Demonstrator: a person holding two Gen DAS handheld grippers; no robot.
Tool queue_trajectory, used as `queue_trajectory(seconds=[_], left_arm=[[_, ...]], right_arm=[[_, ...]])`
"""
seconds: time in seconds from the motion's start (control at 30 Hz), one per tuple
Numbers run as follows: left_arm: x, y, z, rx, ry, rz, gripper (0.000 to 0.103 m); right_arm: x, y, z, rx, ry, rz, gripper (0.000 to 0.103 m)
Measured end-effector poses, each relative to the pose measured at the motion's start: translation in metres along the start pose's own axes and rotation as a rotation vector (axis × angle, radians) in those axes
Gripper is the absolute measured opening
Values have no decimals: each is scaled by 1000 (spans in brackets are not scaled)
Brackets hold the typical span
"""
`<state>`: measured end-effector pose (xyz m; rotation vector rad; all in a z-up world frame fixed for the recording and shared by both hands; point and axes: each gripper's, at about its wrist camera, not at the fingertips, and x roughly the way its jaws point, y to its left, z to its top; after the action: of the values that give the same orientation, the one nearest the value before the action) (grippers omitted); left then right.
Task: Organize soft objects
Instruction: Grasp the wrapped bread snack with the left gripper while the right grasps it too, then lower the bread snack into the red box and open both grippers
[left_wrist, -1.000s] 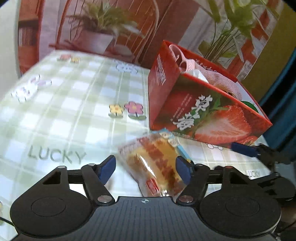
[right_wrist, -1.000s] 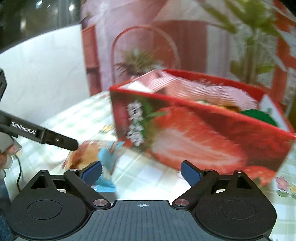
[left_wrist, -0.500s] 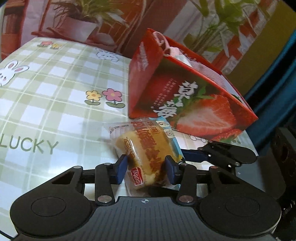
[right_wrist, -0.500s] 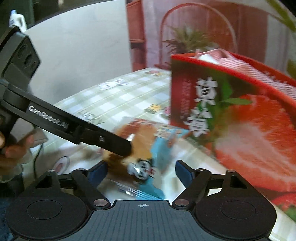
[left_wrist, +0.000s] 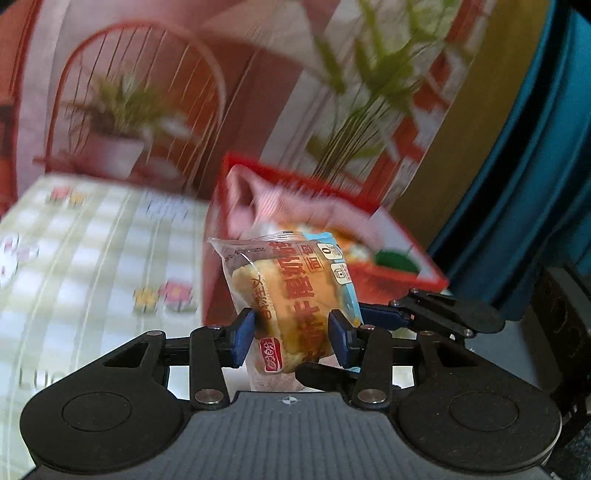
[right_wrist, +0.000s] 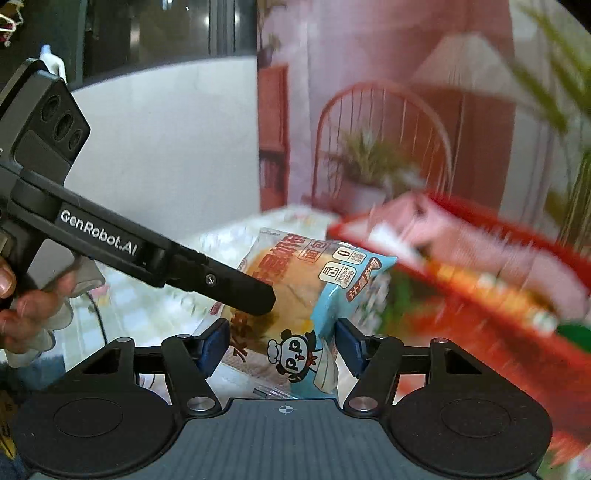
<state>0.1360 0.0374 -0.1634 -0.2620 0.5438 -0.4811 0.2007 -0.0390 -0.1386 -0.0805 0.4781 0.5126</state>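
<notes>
One packaged bread roll (left_wrist: 295, 295) is off the table, upright, just in front of the red strawberry bag (left_wrist: 399, 273) and near its open top. The left gripper (left_wrist: 291, 334) has its jaws closed on the roll's lower half, pinching low, I judge, so the soft pack stands clear for dropping into the bag. The right gripper (right_wrist: 280, 345) sits around the same roll with its jaws spread; whether its pads touch the wrapper I cannot tell. Probably it is steadying or guarding the pack. Inside the bag, pink striped cloth (left_wrist: 280, 206) and something green (left_wrist: 395, 260) show, too blurred to count. Behind the bag stands one checked tablecloth (left_wrist: 92, 251)
</notes>
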Motion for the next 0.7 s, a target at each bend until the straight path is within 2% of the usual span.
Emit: queue_trajectory(seconds=[0.17,0.4,0.57,0.7], left_arm=[[0,-24,28,47,-52,-28,46],[30,-60,64,136,-88,-57,46],[70,-69,80,177,-77,-43,47],[106,-65,84,159,-35,-38,47]], right_arm=[[-24,-13,27,-41,-75,-49,59],[-37,-51,46,-29,-129,-140,59],[-31,-87,50,-2,-144,-185,56],[-20,-115,50,33,-136,-218,56]])
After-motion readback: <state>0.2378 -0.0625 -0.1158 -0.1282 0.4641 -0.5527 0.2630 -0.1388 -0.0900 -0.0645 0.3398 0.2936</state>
